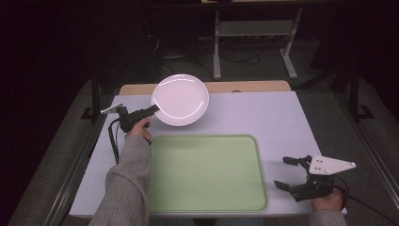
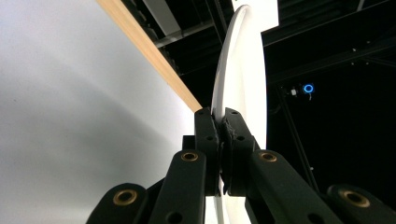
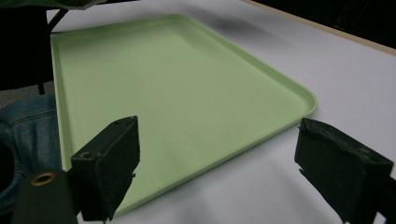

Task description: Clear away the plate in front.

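White plate (image 1: pixel 180 99) hangs tilted above the far side of the counter (image 1: pixel 263 117), beyond the green tray (image 1: pixel 207 172), pinched at its left rim by the left claw (image 1: pixel 154 108), arm stretched forward. Right claw (image 1: pixel 286 172) rests near the tray's right edge, jaws wide apart and empty.

My sleeve (image 1: pixel 124 188) is grey knit, jeans (image 3: pixel 23 126) blue denim. Both grippers black: left gripper (image 1: pixel 155 109) trails a black cable (image 1: pixel 113 139), brass pivot pins on its links; right gripper (image 1: pixel 288 172) carries a grey three-cornered plate (image 1: pixel 329 165) with small screws.
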